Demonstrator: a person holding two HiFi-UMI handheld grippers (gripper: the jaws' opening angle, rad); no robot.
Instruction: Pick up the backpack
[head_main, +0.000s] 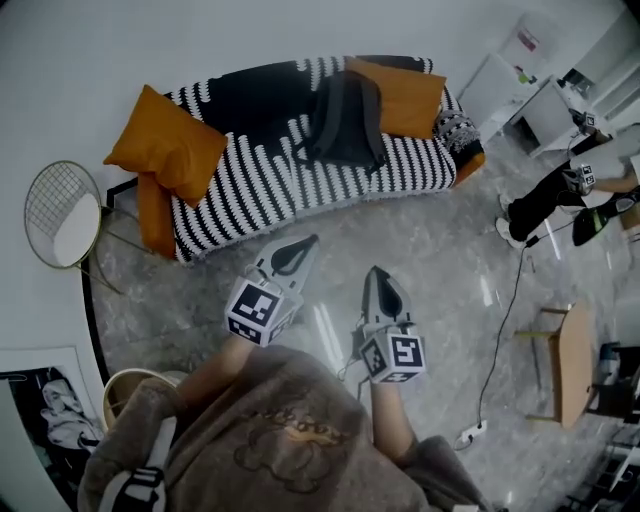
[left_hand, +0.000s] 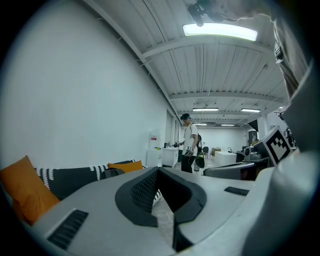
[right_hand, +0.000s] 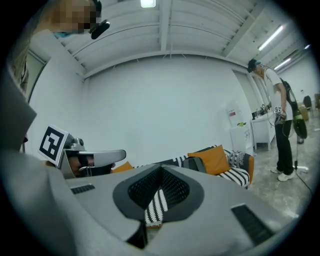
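- Floor (head_main: 440, 300): grey and glossy. I have both units held over it, short of the sofa.
- Sofa (head_main: 260, 185): black-and-white striped cover, standing against the white wall.
- Backpack (head_main: 345, 120): dark, lying on the sofa seat with its top against the backrest, on the right half of the sofa in the head view. Its right edge touches the right orange cushion (head_main: 405, 95). A second orange cushion (head_main: 165, 145) sits at the sofa's left end, well apart from it.
- Left hand-held gripper (head_main: 300, 248): I read the jaws as fully together with nothing between them. It points toward the sofa front, clear of the backpack.
- Right hand-held gripper (head_main: 376, 275): jaws together, empty, just beside the left unit and aimed the same way. In the right gripper view the backpack shows beyond the jaw tips, not in contact.
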